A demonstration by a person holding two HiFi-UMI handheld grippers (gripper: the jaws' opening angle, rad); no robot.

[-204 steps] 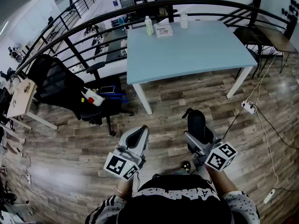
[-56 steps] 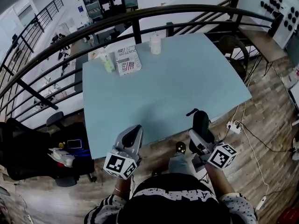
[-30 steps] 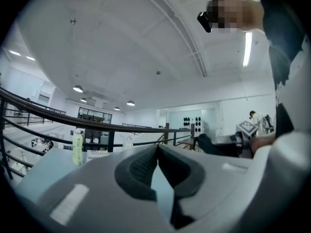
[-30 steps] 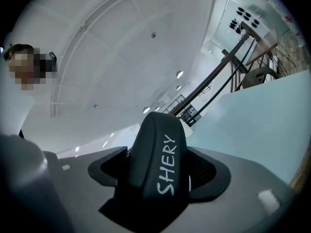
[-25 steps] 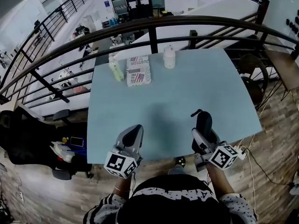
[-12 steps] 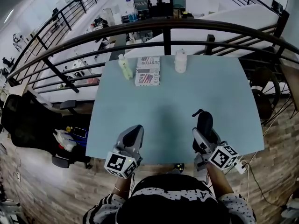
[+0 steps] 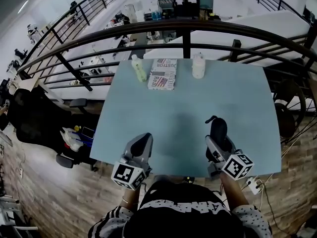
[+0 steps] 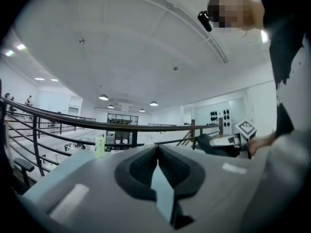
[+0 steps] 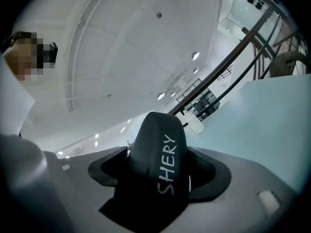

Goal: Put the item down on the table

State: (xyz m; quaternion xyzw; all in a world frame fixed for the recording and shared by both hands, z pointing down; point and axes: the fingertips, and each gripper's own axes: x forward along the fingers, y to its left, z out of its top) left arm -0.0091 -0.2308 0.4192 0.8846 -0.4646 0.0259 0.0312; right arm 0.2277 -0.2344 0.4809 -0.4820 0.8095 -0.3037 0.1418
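Observation:
A black pouch (image 7: 217, 128) printed "SHERY" stands up between the jaws of my right gripper (image 7: 216, 139), which is shut on it. It hangs over the near right part of the light blue table (image 7: 183, 113). In the right gripper view the pouch (image 9: 158, 169) fills the jaws and hides the fingertips. My left gripper (image 7: 142, 142) is shut with nothing in it, over the table's near left edge. In the left gripper view its pads (image 8: 146, 165) meet, and the right gripper (image 8: 228, 141) shows off to the right.
A green bottle (image 7: 139, 68), a printed box (image 7: 164, 74) and a white bottle (image 7: 198, 66) stand along the table's far edge. A dark curved railing (image 7: 183, 26) runs behind it. A black office chair (image 7: 29, 120) stands at the left and another chair (image 7: 292, 108) at the right.
The person has walked up to the table, which now lies under both grippers. The grippers keep the same pose, and the right one still holds the pouch.

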